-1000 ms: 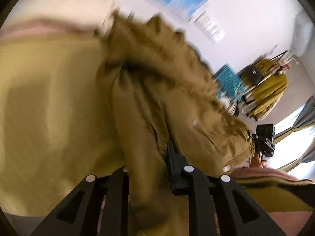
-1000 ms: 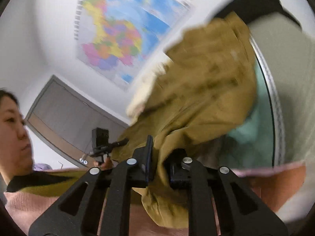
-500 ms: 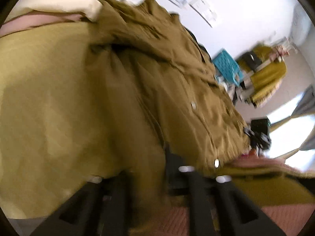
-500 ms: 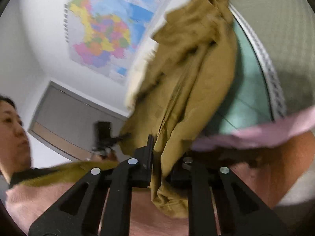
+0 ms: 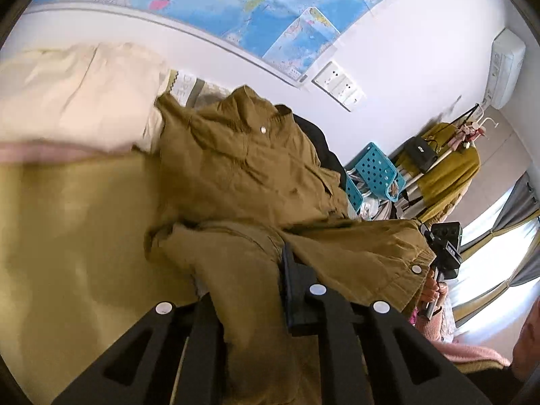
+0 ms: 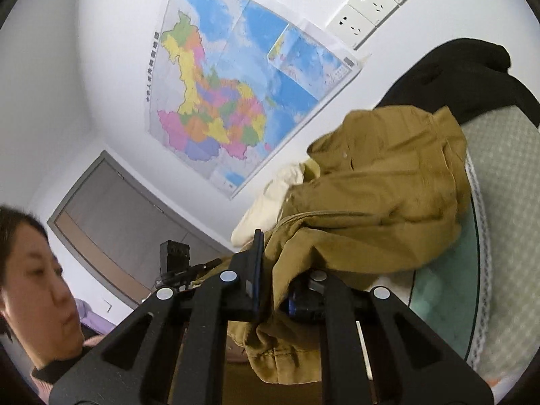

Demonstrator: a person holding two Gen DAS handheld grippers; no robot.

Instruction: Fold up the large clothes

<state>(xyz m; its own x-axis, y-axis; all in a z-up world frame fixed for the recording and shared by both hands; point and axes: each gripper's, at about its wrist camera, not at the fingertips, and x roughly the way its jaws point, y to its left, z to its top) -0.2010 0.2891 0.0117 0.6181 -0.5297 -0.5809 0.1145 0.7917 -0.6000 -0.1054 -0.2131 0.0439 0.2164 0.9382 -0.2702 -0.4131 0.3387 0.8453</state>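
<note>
Both tongs are clamped on the olive-brown jacket point(image 5: 243, 168). The left tongs point(image 5: 260, 290) tilt downward, gripping its hem. The right tongs point(image 6: 280, 290) point nearly level, pinching bunched fabric above the tabletop point(image 6: 499, 236).

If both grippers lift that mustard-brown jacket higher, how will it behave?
Probably floppy: the mustard-brown jacket sags in folds between the left gripper and right gripper. Its thick-looking cloth suggests moderate weight. Its loose hem would likely swing.

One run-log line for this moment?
left tool: shut on olive corduroy jacket | right tool: shut on same jacket | jacket: partly lifted
</note>
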